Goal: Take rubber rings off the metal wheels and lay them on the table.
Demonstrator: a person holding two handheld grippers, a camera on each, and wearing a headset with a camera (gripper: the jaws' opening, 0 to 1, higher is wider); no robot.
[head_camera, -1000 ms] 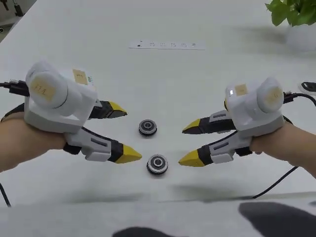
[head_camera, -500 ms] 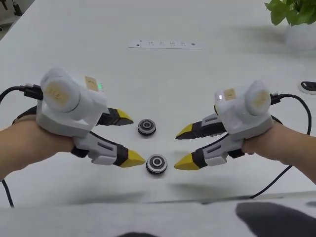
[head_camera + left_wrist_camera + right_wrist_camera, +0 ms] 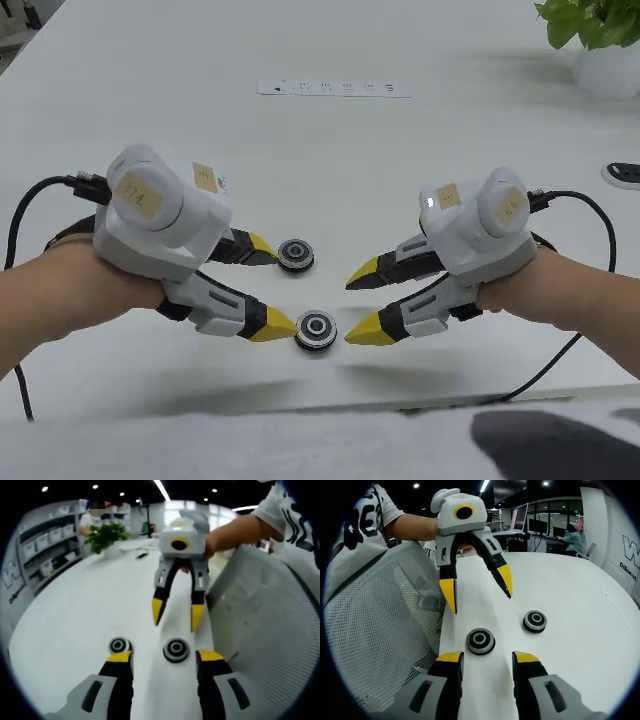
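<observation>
1. On the white desk [image 3: 330, 150], two metal wheels lie flat. The near wheel [image 3: 316, 329] sits between both grippers, and the far wheel [image 3: 295, 255] sits just beyond it, apart from it.
2. The left gripper [image 3: 281, 289] points in from its side with its fingers [image 3: 270, 325] spread apart and holding nothing. One fingertip is just beside the near wheel, the other beside the far wheel.
3. The right gripper [image 3: 351, 310] faces it, its fingers [image 3: 368, 329] likewise apart and empty, near the same wheel.
4. Each wheel's dark rubber ring [image 3: 469, 642] looks seated on its rim and none lies loose on the desk, so I judge the task barely begun.
5. Risks, as I judge them: a flat wheel may skate across the smooth desk if I nudge it with one fingertip — and the pointed tips may slip off the ring rather than hook it. Two grippers closing on one wheel could also collide.
</observation>
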